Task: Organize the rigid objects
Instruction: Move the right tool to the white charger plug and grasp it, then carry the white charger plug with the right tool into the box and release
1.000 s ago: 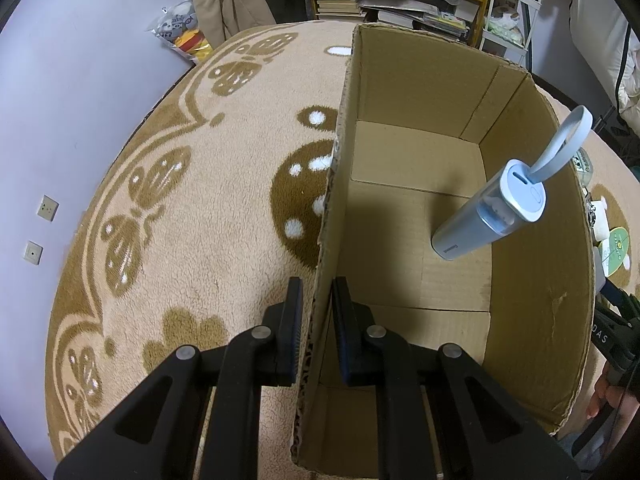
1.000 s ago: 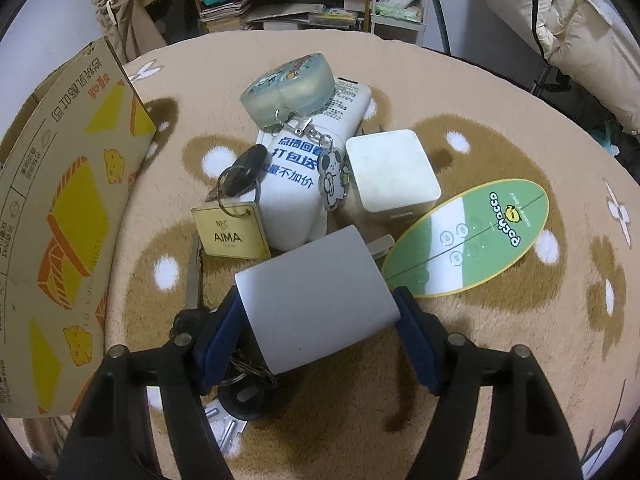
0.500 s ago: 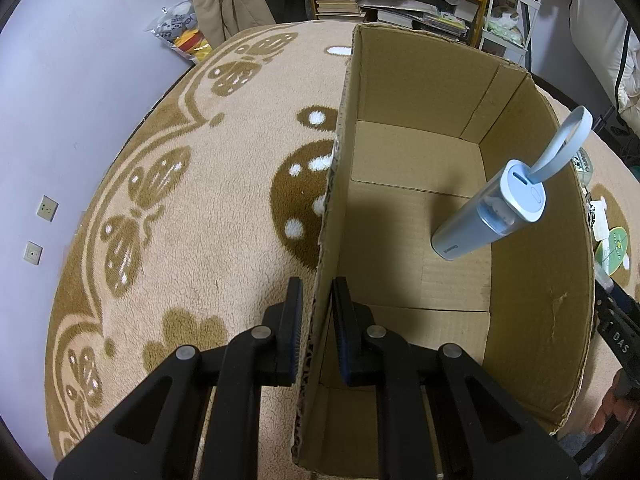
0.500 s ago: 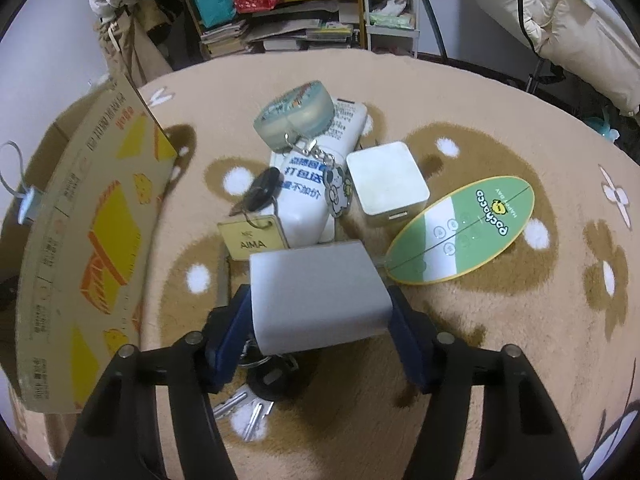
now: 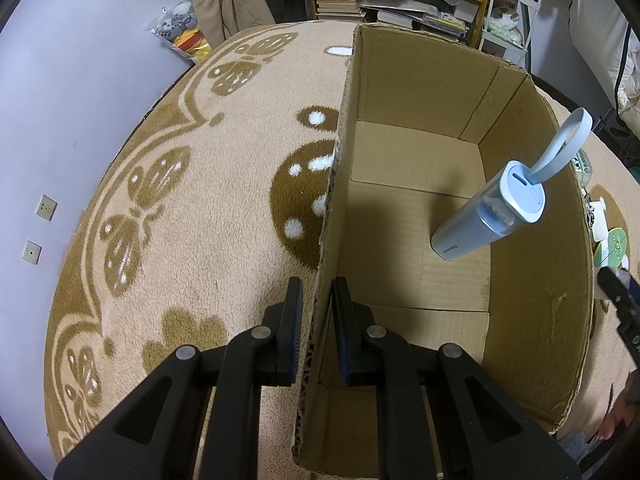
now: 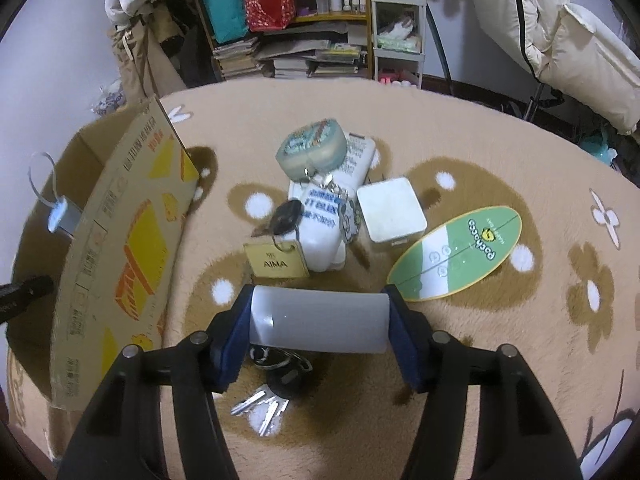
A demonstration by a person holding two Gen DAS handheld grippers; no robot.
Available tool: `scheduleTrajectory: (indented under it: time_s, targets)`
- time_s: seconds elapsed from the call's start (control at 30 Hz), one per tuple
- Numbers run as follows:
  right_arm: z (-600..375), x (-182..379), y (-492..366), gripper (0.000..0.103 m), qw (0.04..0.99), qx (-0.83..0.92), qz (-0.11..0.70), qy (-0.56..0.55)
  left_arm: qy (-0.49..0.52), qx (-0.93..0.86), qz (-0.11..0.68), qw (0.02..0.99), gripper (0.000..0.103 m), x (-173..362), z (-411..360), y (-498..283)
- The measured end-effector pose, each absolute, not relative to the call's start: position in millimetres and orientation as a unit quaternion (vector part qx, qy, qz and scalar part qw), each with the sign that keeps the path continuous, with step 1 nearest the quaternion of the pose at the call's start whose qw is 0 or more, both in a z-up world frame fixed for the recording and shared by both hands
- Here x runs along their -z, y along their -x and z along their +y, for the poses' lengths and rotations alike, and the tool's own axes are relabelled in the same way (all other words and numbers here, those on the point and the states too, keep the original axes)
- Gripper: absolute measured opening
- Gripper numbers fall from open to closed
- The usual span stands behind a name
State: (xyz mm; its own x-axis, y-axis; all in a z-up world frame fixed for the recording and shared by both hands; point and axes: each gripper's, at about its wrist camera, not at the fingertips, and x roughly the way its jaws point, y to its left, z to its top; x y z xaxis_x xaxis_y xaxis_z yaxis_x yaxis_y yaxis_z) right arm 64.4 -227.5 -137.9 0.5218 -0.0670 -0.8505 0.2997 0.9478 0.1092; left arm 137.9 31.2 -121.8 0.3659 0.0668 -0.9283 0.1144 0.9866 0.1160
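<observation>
In the left wrist view the left gripper (image 5: 313,320) fills the bottom centre of the frame, its fingers drawn narrow on either side of the near wall of the cardboard box (image 5: 536,320), one finger outside over the rug (image 5: 200,220) and one inside; whether the pads actually press the cardboard cannot be told. Inside the box, toward the right of the frame, a pale blue cylinder (image 5: 486,218) with a loop strap leans tilted against the right wall. In the right wrist view the right gripper (image 6: 320,322) sits low at centre, its blue-padded fingers spread fairly wide and clamped on the two ends of a grey block (image 6: 320,320), held level above the rug (image 6: 500,340) and over a bunch of keys (image 6: 264,404) that lies just below it in the frame. Beyond the block, at mid-frame, lies a cluster: a yellow tag (image 6: 276,260) reading "AIMA", a white packet (image 6: 328,220) with blue Chinese print too small to read, a teal rounded case (image 6: 314,150) resting on its far end, a white square box (image 6: 390,210), and a green-and-white oval card (image 6: 460,254) marked "pochacco". The cardboard box (image 6: 120,248) stands at the left of the frame, its outer wall printed with yellow and orange graphics.
</observation>
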Motion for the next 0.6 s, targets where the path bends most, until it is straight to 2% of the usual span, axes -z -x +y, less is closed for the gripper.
scheduleTrajectory:
  time_s: [0.6]
  targets:
    - [-166,54,-120,0.066,0.909,0.028,0.401,-0.111,-0.070,0.020,0.566,0.821,0.012,121,30,-142]
